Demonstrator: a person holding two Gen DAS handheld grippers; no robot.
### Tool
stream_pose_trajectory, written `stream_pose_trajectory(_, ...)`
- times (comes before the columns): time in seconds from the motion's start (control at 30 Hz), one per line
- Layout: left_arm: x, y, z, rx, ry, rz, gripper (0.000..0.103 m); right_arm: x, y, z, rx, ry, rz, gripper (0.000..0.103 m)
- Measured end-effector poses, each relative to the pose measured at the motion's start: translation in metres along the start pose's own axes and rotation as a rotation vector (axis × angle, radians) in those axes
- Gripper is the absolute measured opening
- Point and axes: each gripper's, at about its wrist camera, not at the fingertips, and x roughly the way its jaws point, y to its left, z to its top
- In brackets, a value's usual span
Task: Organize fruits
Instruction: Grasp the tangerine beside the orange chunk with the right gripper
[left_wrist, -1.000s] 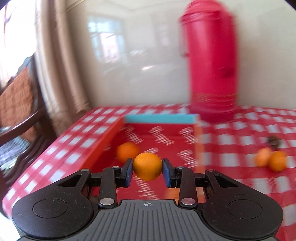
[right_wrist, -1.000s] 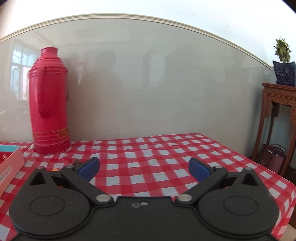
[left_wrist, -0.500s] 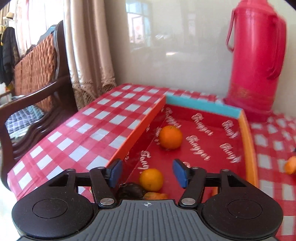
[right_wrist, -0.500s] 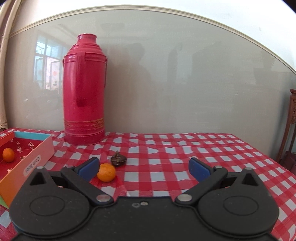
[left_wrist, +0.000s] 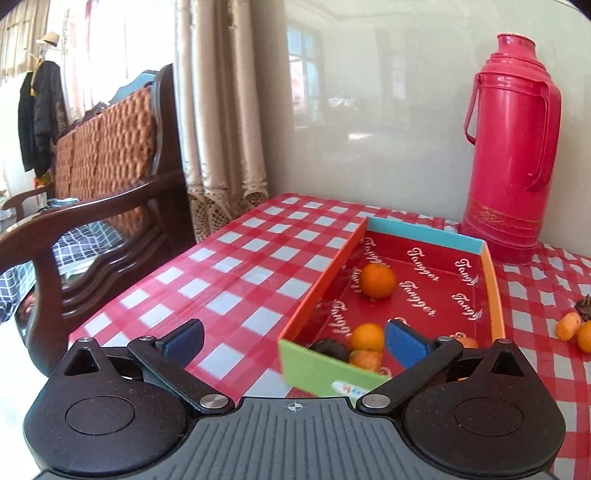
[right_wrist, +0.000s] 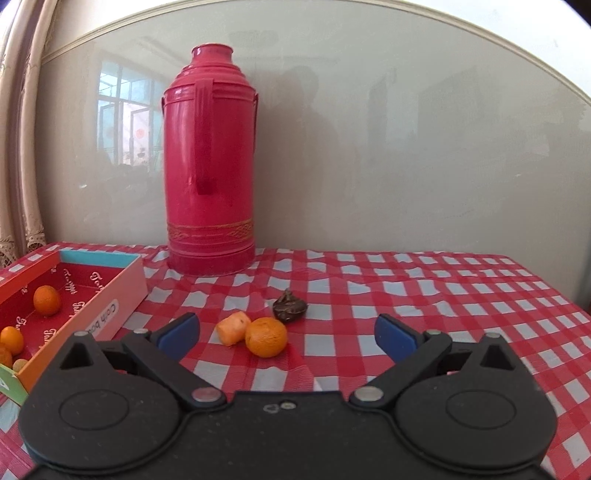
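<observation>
A red box (left_wrist: 424, 232) lies on the checked tablecloth and holds several fruits: a far orange (left_wrist: 376, 281), a near orange (left_wrist: 367, 336) and a dark fruit (left_wrist: 330, 349). My left gripper (left_wrist: 293, 339) hovers over the box's near corner. Its jaws are opening and hold nothing. On the cloth to the right of the box lie a loose orange (right_wrist: 266, 336), a stubby orange piece (right_wrist: 232, 328) and a dark fruit (right_wrist: 290, 306). My right gripper (right_wrist: 287, 336) faces them from short of them, jaws wide and closing slightly, touching none.
A tall red thermos (right_wrist: 208, 166) stands against the wall behind the loose fruits, just right of the box's far end. A wooden armchair (left_wrist: 103, 184) and a curtain (left_wrist: 221, 110) flank the table's left edge. Checked cloth stretches away to the right (right_wrist: 461, 295).
The left gripper let go of its orange, which now lies in the box, then opened wide and drew back. The right gripper swung left until the loose fruits lay ahead of its fingers.
</observation>
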Motion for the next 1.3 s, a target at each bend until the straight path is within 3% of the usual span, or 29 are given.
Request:
stream_pose_trajectory(0.13, -0.003, 0.005, -0.003, -0.001, -0.03, 0.031, 0.103, 0.009, 0.003, -0.001, -0.001, 0.043, 0.028, 0.086)
stream_pose_trajectory(0.2, -0.004, 0.012, -0.004, -0.025, -0.037, 0.066, 0.103, 0.016, 0.003, -0.002, -0.003, 0.074, 0.043, 0.073)
stream_pose_trajectory(0.23, -0.004, 0.016, -0.004, -0.045, -0.037, 0.079, 0.103, 0.02, 0.003, -0.001, -0.004, 0.095, 0.05, 0.072)
stream_pose_trajectory(0.5, 0.009, 0.047, -0.007, -0.155, 0.008, 0.132, 0.103, 0.056, 0.004, 0.001, -0.004, 0.213, 0.038, 0.055)
stream_pose_trajectory(0.83, 0.014, 0.072, -0.011, -0.176, 0.004, 0.201, 0.103, 0.091, 0.02, 0.008, -0.036, 0.271, -0.014, 0.054)
stream_pose_trajectory(1.0, 0.02, 0.082, -0.012, -0.194, 0.026, 0.217, 0.103, 0.101, 0.025, 0.006, -0.039, 0.298, -0.009, 0.031)
stream_pose_trajectory(1.3, 0.024, 0.087, -0.014, -0.226, 0.051, 0.221, 0.103, 0.092, 0.028, 0.003, -0.059, 0.276, 0.016, 0.03)
